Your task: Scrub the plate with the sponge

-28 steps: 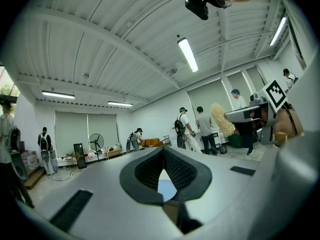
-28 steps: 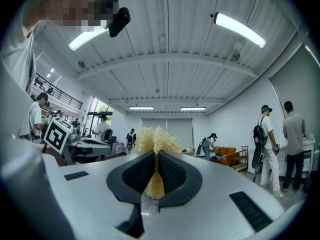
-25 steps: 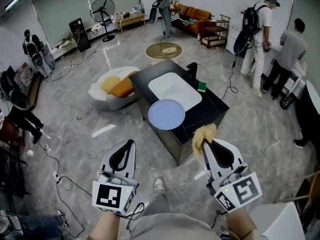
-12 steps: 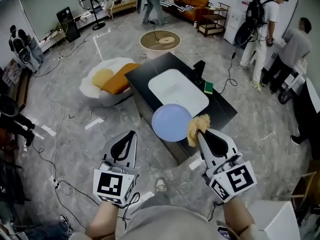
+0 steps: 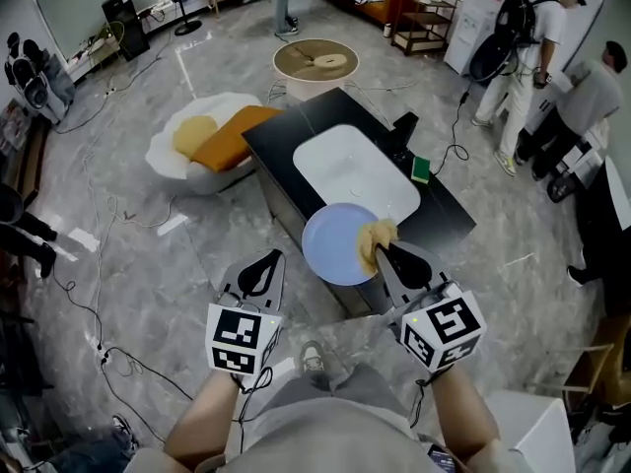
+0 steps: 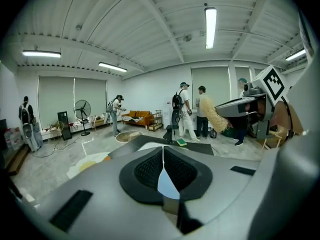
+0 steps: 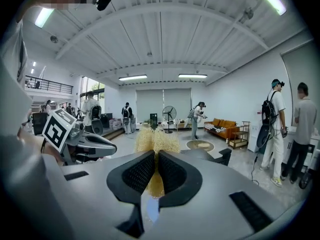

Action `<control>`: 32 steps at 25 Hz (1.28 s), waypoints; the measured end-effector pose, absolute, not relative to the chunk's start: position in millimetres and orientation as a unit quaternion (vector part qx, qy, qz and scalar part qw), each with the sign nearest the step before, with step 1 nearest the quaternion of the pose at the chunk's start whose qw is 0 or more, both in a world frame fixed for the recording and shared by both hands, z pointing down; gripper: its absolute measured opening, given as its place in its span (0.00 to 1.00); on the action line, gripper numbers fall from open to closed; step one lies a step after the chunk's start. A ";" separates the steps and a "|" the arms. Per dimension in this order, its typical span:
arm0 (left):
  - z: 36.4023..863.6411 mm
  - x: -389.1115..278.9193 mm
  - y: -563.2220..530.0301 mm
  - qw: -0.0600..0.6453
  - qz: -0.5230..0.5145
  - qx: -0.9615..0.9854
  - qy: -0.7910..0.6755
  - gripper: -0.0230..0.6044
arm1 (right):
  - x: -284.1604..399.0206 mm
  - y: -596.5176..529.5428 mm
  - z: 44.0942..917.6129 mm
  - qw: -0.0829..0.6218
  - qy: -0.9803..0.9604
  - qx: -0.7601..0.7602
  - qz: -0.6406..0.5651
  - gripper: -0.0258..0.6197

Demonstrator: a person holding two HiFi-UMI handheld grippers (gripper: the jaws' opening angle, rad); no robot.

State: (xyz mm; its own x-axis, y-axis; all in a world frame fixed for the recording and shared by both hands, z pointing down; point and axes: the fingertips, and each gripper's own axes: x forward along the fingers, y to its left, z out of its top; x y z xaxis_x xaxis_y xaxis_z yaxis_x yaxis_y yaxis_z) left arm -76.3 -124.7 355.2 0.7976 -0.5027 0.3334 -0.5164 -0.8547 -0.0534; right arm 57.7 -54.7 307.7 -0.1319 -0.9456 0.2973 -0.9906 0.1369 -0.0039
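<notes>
A light blue plate [image 5: 333,246] lies on the near corner of the black counter [image 5: 444,210], beside the white sink [image 5: 350,170]. My right gripper [image 5: 379,248] is shut on a yellow fibrous sponge [image 5: 372,236], which hangs over the plate's right part; whether it touches the plate I cannot tell. In the right gripper view the sponge [image 7: 156,140] sticks out between the closed pads. My left gripper [image 5: 264,261] is shut with nothing in it, just left of the plate and short of the counter. The left gripper view shows its pads [image 6: 150,166] pressed together.
A black faucet [image 5: 402,129] and a green sponge [image 5: 422,169] stand at the sink's far side. An egg-shaped floor cushion [image 5: 202,141] lies left of the counter, a round low table [image 5: 315,59] behind it. People [image 5: 592,97] stand at the right. Cables run over the floor.
The counter has come closer. My right gripper has carried the sponge forward and left, from beside the counter to over the plate. The left gripper has come up toward the plate's edge.
</notes>
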 end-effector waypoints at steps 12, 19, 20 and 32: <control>436.1 -49.5 -159.4 0.139 0.216 0.913 -0.317 0.08 | 82.2 -111.0 410.2 0.169 -0.781 0.570 0.192 0.11; 474.4 -36.0 -170.4 0.215 0.224 0.877 -0.368 0.08 | 92.1 -131.3 462.4 0.211 -0.810 0.497 0.226 0.11; 480.0 -33.2 -170.5 0.225 0.225 0.871 -0.374 0.08 | 92.9 -132.0 470.8 0.219 -0.814 0.486 0.232 0.11; 567.0 -7.7 -165.2 0.317 0.267 0.815 -0.404 0.27 | 77.0 -132.0 561.5 0.314 -0.837 0.362 0.264 0.11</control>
State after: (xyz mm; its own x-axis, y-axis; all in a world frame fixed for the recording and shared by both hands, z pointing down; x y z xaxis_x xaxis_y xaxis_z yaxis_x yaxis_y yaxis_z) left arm -7.7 -165.2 567.0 0.5306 -0.4900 0.6916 -0.8287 -0.4712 0.3019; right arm 77.0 -132.0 561.5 -0.5402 -0.4403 0.7172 -0.7720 0.5985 -0.2141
